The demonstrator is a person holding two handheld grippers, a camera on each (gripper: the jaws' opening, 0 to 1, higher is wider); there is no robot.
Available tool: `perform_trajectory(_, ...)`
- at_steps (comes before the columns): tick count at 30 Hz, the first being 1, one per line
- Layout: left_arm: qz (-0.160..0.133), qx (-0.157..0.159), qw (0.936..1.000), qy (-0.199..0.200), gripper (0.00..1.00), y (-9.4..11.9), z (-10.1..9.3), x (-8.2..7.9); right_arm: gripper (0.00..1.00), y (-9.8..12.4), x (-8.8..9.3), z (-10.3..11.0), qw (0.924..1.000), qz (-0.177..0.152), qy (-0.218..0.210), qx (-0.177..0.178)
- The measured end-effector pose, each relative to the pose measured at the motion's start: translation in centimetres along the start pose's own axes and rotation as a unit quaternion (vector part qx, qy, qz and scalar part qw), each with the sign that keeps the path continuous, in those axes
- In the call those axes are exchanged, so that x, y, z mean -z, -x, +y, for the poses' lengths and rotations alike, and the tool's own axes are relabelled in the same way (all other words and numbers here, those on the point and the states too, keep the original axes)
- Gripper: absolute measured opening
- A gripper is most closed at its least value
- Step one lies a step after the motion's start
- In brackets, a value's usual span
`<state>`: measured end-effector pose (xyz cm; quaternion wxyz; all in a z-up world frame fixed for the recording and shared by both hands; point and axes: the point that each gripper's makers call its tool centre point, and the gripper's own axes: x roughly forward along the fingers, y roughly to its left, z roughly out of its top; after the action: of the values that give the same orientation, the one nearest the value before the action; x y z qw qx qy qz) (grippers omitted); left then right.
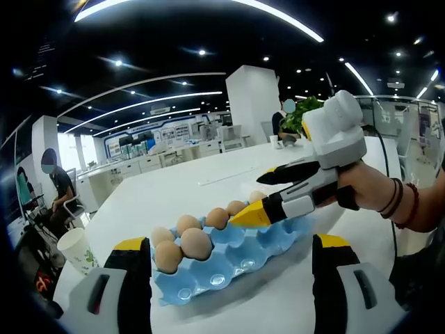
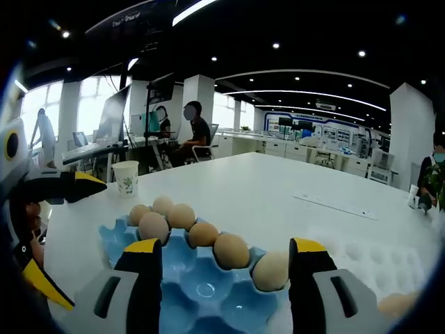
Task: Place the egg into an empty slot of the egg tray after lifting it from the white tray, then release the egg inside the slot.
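My right claw (image 2: 221,278) hangs with jaws apart, empty, over the blue egg tray (image 2: 188,278). My left claw (image 1: 232,278) is likewise spread and empty. An egg (image 2: 398,303) lies on the white tray (image 2: 389,261), to my right claw's right. White table (image 2: 278,181), bright office.

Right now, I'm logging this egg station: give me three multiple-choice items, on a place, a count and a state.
1. The paper cup stands: A) on the table beside the egg tray; B) in the tray; C) in a claw.
2. Eggs in the tray: A) three; B) seven; C) twelve.
3. The right claw is: A) shut on an egg; B) open and empty; C) shut, empty.
Key: 1 A, it stands apart on the tabletop; 2 B, seven show; 3 B, jaws apart, nothing between.
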<state>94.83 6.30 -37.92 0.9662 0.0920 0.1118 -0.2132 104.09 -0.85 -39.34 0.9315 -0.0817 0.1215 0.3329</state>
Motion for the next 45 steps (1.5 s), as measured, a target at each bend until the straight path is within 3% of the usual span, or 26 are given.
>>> perform_trajectory(17, -0.003, -0.001, 1.0000, -0.002, 0.98, 0.3, -0.3, -0.1, 0.77, 3.3, 0.6, -4.7, 0.9977, -0.010, -0.016, 0.064)
perform_trajectory(26, 0.003, 0.005, 1.0000, -0.001, 0.98, -0.2, -0.8, 0.2, 0.76, 5.5, 1.9, -7.6, 0.9944, -0.004, -0.028, 0.102)
perform_trajectory(45, 0.005, 0.012, 0.9999, -0.003, 0.98, -1.0, -1.2, 0.0, 0.75, 8.6, 3.5, -11.3, 0.9878, 0.004, -0.043, 0.150)
